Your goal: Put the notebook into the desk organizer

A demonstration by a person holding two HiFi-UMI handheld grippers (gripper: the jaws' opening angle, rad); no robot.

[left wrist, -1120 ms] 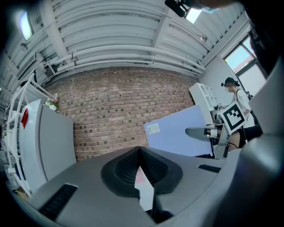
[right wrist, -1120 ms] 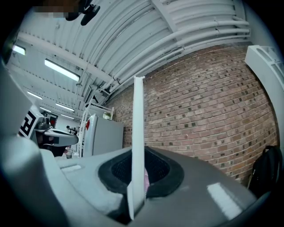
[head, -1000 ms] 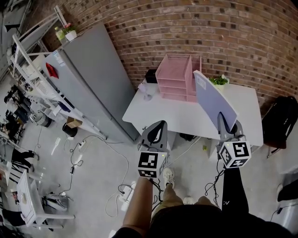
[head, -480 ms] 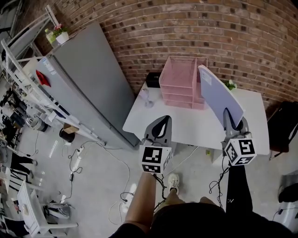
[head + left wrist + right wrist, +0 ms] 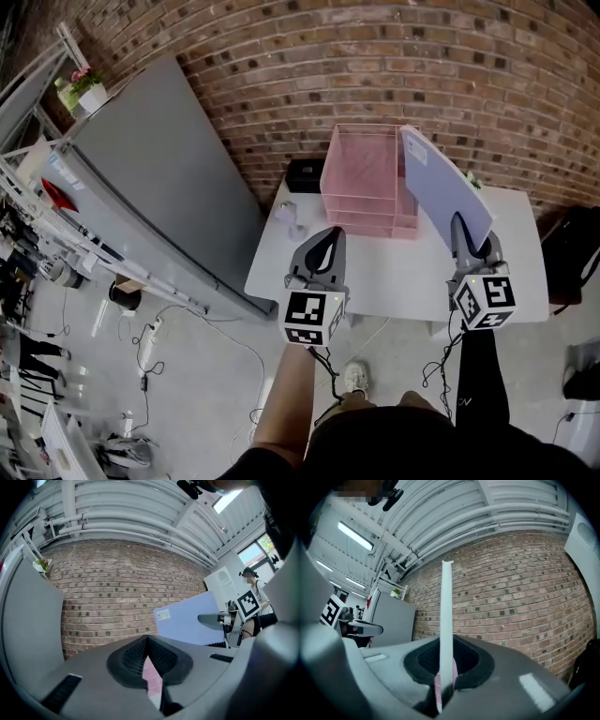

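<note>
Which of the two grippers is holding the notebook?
The right gripper: its jaws clamp the lavender notebook. The left gripper is shut with nothing in it.

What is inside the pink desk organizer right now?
Nothing shows in the top tray of the desk organizer; upper tiers cover the lower ones, and the notebook in the right gripper hides its right side.

The white bench (image 5: 394, 272) is lying bare along its front and right part, leaving open room ahead of the left gripper (image 5: 326, 239). The pink desk organizer (image 5: 361, 178) is standing at the back against the brick wall (image 5: 375, 66), blocking that side. A tall grey cabinet (image 5: 159, 178) is closing off the left, small clear items (image 5: 289, 217) are sitting by the bench's left rear corner, and the upright notebook (image 5: 441, 187) clamped in the right gripper (image 5: 461, 230) is crowding the space just right of the organizer.
</note>
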